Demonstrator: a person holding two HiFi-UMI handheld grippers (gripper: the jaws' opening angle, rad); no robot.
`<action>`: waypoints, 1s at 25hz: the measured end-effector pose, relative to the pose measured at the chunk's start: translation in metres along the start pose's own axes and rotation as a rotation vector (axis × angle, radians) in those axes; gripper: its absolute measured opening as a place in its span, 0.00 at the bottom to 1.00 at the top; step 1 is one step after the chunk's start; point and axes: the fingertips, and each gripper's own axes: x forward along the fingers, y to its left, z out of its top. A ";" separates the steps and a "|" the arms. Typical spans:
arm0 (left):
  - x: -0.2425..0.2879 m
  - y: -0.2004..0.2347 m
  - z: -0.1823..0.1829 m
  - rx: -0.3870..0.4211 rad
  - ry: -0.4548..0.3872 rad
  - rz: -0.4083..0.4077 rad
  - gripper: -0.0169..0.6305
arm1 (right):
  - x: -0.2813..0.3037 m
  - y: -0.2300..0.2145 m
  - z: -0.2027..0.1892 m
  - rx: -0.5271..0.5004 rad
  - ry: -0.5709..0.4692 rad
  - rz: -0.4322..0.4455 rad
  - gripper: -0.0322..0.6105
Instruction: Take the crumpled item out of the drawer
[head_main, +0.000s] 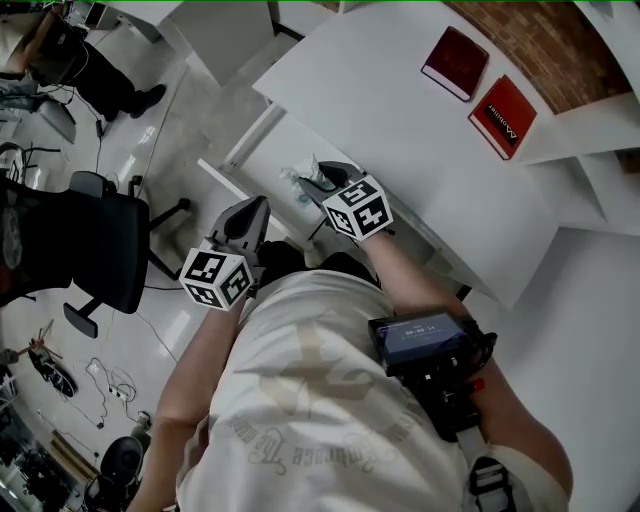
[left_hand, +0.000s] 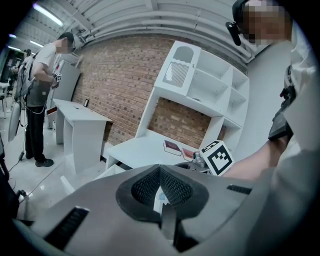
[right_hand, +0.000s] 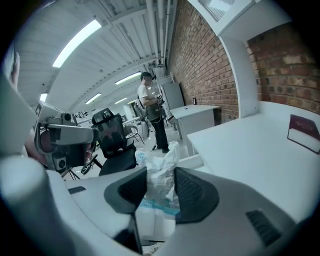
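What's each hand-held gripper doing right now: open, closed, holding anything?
Left hand-held gripper: closed, empty.
Right hand-held gripper: closed on the crumpled plastic bag.

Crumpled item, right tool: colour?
Crumpled item: white, light-blue print; best in right gripper view.

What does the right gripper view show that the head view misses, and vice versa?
Right gripper view only: pads pressing on the crumpled item, and ceiling lights. Head view only: a second red book and the wearer's chest device. Both: the right gripper holding that item, the white desk, a dark red book, a black chair.
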 end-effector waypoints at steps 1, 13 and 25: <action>-0.002 -0.001 0.001 0.003 -0.004 0.000 0.06 | -0.003 0.003 0.004 0.001 -0.015 0.003 0.32; -0.024 -0.023 0.002 0.032 -0.022 -0.028 0.06 | -0.050 0.041 0.036 0.009 -0.154 0.047 0.32; -0.037 -0.029 -0.011 0.056 -0.001 -0.036 0.06 | -0.069 0.051 0.016 0.033 -0.179 0.038 0.32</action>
